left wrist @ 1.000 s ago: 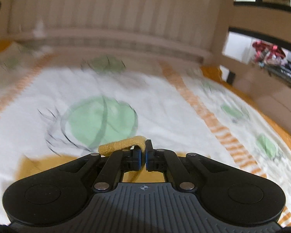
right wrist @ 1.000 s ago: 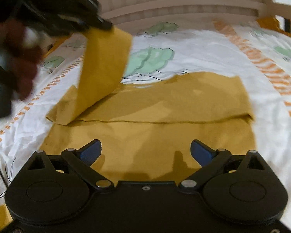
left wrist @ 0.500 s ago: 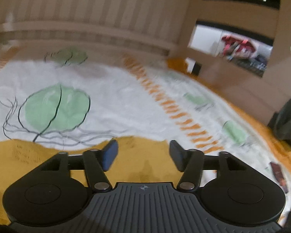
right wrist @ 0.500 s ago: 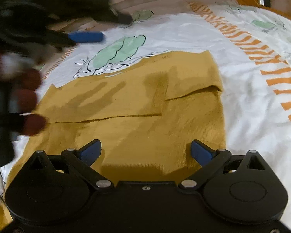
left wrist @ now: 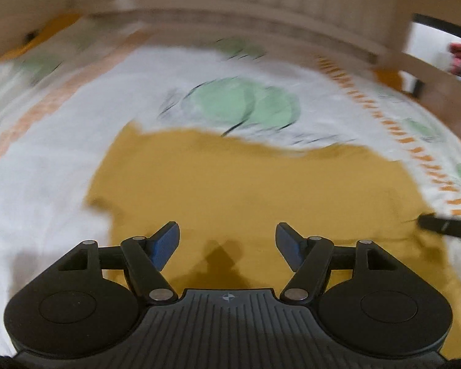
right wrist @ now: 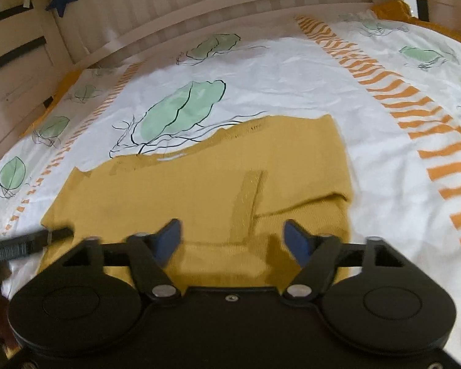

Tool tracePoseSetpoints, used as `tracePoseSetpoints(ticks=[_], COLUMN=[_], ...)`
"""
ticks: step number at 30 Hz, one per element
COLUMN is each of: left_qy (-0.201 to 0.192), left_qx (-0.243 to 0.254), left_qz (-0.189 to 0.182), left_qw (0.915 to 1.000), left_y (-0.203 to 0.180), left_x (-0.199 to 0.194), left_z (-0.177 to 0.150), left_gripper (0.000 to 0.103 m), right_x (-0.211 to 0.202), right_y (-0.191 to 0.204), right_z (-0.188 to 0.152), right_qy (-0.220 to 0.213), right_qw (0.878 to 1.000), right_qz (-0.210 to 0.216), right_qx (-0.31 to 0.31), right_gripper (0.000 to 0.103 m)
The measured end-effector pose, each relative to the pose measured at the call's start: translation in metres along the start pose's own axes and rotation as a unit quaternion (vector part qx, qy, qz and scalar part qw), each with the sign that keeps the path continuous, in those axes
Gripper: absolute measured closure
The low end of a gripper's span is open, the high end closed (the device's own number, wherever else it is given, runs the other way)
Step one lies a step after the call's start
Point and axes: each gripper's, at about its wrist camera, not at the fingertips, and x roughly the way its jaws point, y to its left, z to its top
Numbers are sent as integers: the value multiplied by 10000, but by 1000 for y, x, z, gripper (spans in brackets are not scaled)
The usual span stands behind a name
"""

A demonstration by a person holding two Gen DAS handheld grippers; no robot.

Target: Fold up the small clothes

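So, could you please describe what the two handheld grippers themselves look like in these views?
Both match. The left gripper and right gripper have matte black bodies with two round disc housings, black linkage arms on silver pivot pins, and blue pads on the fingers. The left body is ribbed, with a small crosshair mark; the right is smooth with a centre screw. No cables or sleeves show.

Right gripper (right wrist: 232,236), jaws just narrowing but apart, above mustard garment (right wrist: 199,190).
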Motion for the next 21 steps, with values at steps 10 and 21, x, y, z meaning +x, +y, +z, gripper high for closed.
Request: tracePoseSetpoints(ticks=[10, 21], left_qy=[-194, -259], left_qx=[45, -126], left_qz=[506, 410], left_qw=[9985, 9987], left_y=[22, 29], left_x=[18, 25], left_z=[-36, -41], left_gripper=[33, 30], right_x=[39, 59], right_y=[4, 7], right_z=[10, 16], right_qy=[99, 265], right_qw=[9998, 9996], right_qz=[-81, 4], right_qx=[-176, -126], right_gripper=[46, 90])
